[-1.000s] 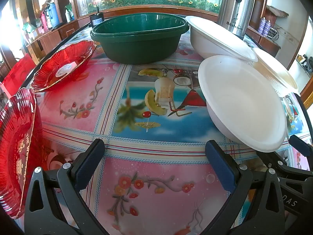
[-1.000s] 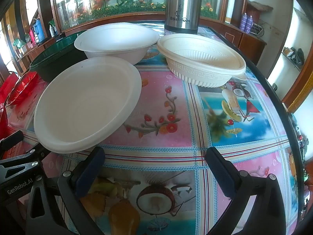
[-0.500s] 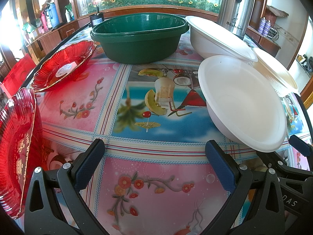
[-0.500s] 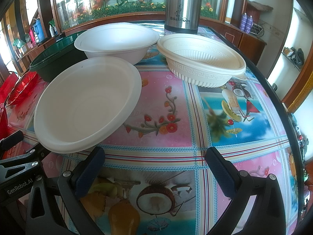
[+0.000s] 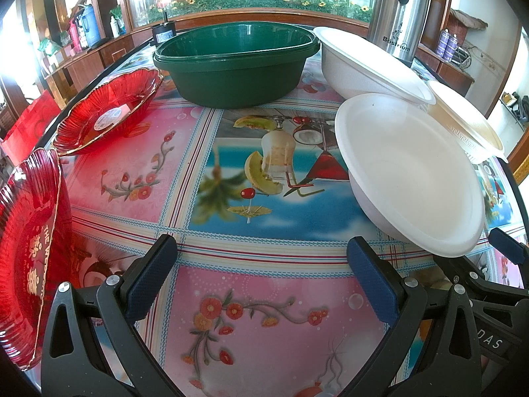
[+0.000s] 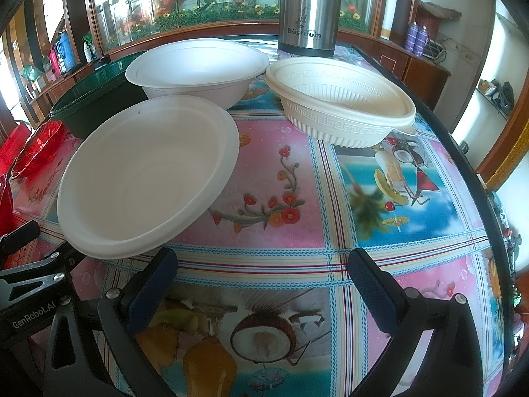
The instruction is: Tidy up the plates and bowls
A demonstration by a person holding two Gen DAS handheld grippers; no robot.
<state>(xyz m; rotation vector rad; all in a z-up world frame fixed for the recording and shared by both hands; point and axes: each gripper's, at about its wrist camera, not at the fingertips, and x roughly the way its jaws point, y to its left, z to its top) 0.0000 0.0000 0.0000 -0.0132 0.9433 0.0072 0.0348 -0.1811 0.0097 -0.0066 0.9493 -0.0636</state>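
A near white bowl (image 5: pixel 410 172) (image 6: pixel 148 172) sits on the patterned table, a second white bowl (image 5: pixel 367 63) (image 6: pixel 198 66) behind it, and a cream patterned bowl (image 6: pixel 340 106) (image 5: pixel 466 122) to the right. A green basin (image 5: pixel 234 63) (image 6: pixel 96 99) stands at the back. Two red glass plates lie at the left, one far (image 5: pixel 105 109) and one near (image 5: pixel 26 248). My left gripper (image 5: pixel 261 274) is open and empty, low over the table. My right gripper (image 6: pixel 261 278) is open and empty, just right of the near white bowl.
A steel thermos (image 6: pixel 307 10) (image 5: pixel 400 13) stands at the table's back. Wooden cabinets and a planter window run behind. The table edge (image 6: pixel 476 172) curves along the right. Each gripper's body shows in the other's view, the left gripper's at the lower left (image 6: pixel 29 284).
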